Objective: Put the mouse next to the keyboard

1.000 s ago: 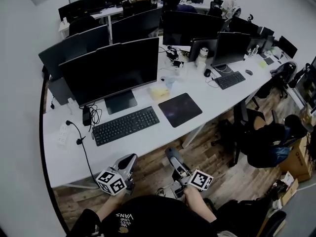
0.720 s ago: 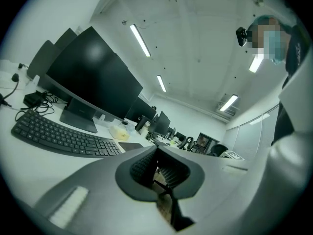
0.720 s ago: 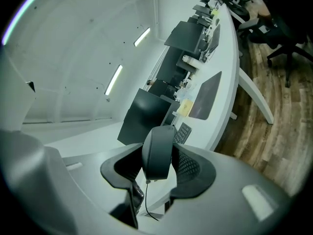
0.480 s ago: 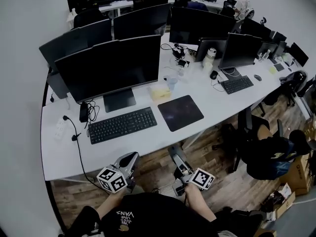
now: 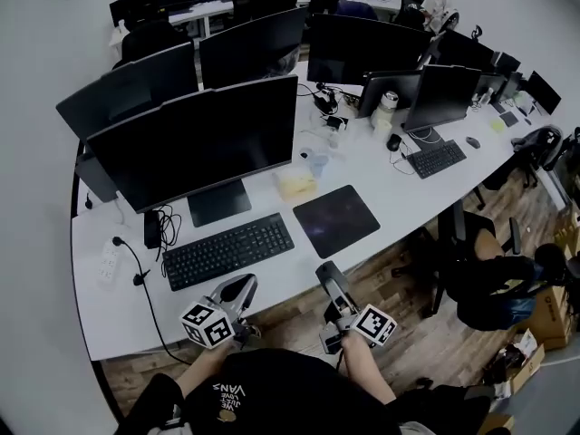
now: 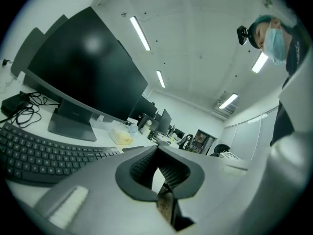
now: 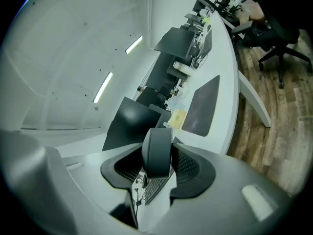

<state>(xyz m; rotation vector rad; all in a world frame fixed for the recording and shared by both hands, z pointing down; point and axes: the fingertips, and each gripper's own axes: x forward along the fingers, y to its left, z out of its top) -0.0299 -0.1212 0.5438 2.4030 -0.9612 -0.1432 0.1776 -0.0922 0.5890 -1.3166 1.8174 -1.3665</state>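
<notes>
The only legible print is "VANS", upside down, on the person's black shirt point(image 5: 281, 397).

Long white desk point(image 5: 109, 306) runs from lower left to upper right of head view. Wood-plank floor point(image 5: 399, 284) beneath, lower right. Black office chair point(image 5: 489, 284) near right edge. Second desk row point(image 5: 195, 14) along top. Plain pale wall point(image 5: 32, 152) at left. Strip lights point(image 6: 140, 32) on white ceiling point(image 6: 195, 43), upper part of left gripper view.

In the left gripper view we see only part of the keyboard point(image 6: 34, 153): the left edge cuts it off and the left gripper point(image 6: 157, 149) hides its right end. In the head view the mouse point(image 7: 157, 153) is too small to tell.
</notes>
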